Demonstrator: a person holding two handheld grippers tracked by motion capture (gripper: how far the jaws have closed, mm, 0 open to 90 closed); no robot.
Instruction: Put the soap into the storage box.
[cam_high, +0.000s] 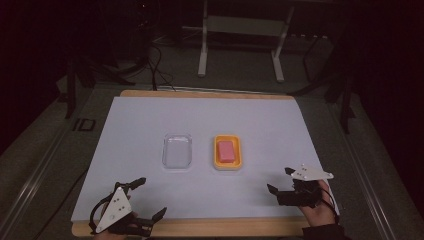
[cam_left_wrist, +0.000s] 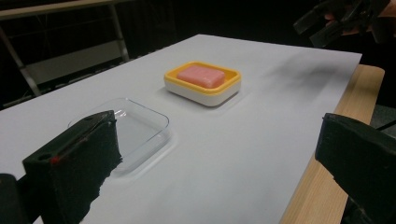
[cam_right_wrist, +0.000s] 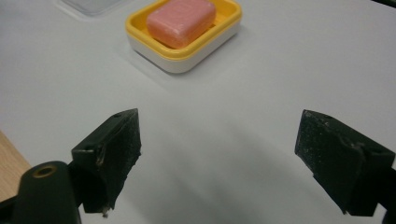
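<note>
a dim lab: white-sheeted table (cam_high: 150, 120), cables (cam_high: 157, 65), metal frame (cam_high: 240, 30).

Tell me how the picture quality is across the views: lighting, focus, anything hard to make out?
High view: dim, dark surroundings, the white sheet evenly lit, the clear lid faint against it. Left gripper view: the near jaws blur, the soap and its yellow dish are sharp, the right gripper sits in shadow. Right gripper view: the soap is sharp, with soft jaw shadows on the sheet.
</note>
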